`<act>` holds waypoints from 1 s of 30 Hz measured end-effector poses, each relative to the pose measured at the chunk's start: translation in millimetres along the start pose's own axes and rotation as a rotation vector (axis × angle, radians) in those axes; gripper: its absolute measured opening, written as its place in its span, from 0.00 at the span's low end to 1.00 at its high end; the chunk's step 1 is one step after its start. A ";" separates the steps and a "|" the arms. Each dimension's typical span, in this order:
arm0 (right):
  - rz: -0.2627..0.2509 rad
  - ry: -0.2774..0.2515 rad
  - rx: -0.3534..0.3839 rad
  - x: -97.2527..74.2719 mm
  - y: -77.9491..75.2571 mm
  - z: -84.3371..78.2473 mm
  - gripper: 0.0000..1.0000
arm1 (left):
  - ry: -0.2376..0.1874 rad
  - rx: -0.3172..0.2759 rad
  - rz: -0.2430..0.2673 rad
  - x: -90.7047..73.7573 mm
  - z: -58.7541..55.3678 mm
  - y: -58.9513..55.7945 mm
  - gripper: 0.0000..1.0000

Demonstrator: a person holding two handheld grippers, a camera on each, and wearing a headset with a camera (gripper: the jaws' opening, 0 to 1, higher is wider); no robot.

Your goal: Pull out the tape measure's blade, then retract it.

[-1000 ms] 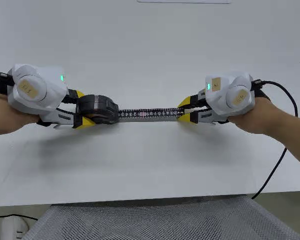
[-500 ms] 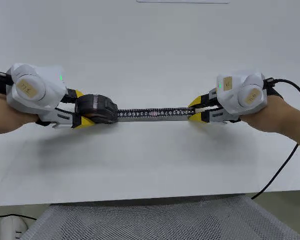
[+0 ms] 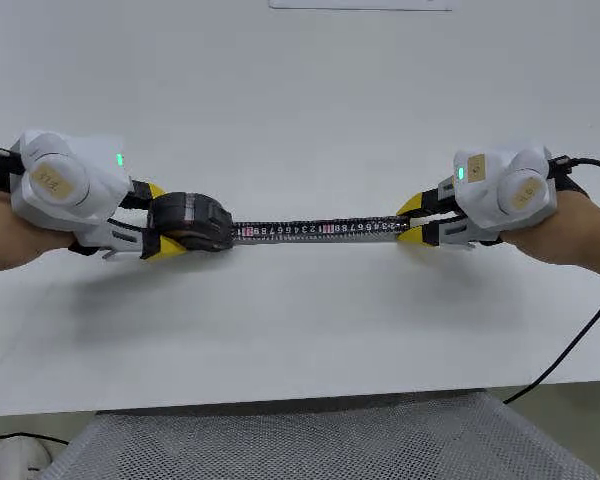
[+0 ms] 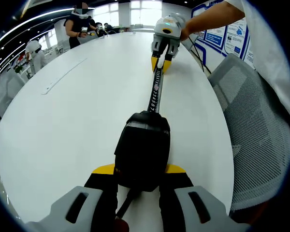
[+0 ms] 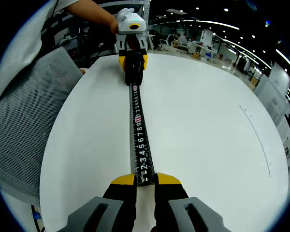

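A black tape measure case (image 3: 190, 221) sits over the white table, held between the yellow-tipped fingers of my left gripper (image 3: 160, 218), which is shut on it. In the left gripper view the case (image 4: 142, 155) fills the space between my jaws. Its dark numbered blade (image 3: 320, 230) stretches rightward to my right gripper (image 3: 412, 220), which is shut on the blade's end. Seen from the right gripper view, the blade (image 5: 137, 135) runs straight from my right gripper (image 5: 145, 180) to the case (image 5: 134, 65). The left gripper view shows the blade (image 4: 156, 89) reaching the right gripper (image 4: 160, 62).
The white table (image 3: 300, 100) stretches wide behind and in front of the grippers. A grey mesh chair (image 3: 310, 440) stands at the near edge. A black cable (image 3: 570, 340) trails from the right gripper off the table edge. Other people (image 4: 82, 19) work at the table's far end.
My right gripper has moved further right with the blade's end, so more blade is drawn out of the case. My left gripper and the case have barely moved.
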State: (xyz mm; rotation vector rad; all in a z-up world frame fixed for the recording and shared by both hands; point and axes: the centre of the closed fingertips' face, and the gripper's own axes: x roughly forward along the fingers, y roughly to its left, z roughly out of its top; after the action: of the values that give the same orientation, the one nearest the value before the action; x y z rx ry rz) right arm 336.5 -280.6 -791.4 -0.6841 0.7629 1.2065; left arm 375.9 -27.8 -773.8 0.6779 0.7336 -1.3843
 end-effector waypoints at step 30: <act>-0.006 0.041 0.009 -13.7 2.2 -18.5 0.10 | 0.002 0.001 0.003 0.1 0.3 -0.3 0.28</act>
State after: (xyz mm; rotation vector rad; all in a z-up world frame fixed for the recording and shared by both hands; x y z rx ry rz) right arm 329.2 -302.5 -791.0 -0.7048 0.7996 1.1864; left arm 375.6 -28.1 -773.7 0.6808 0.7334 -1.3809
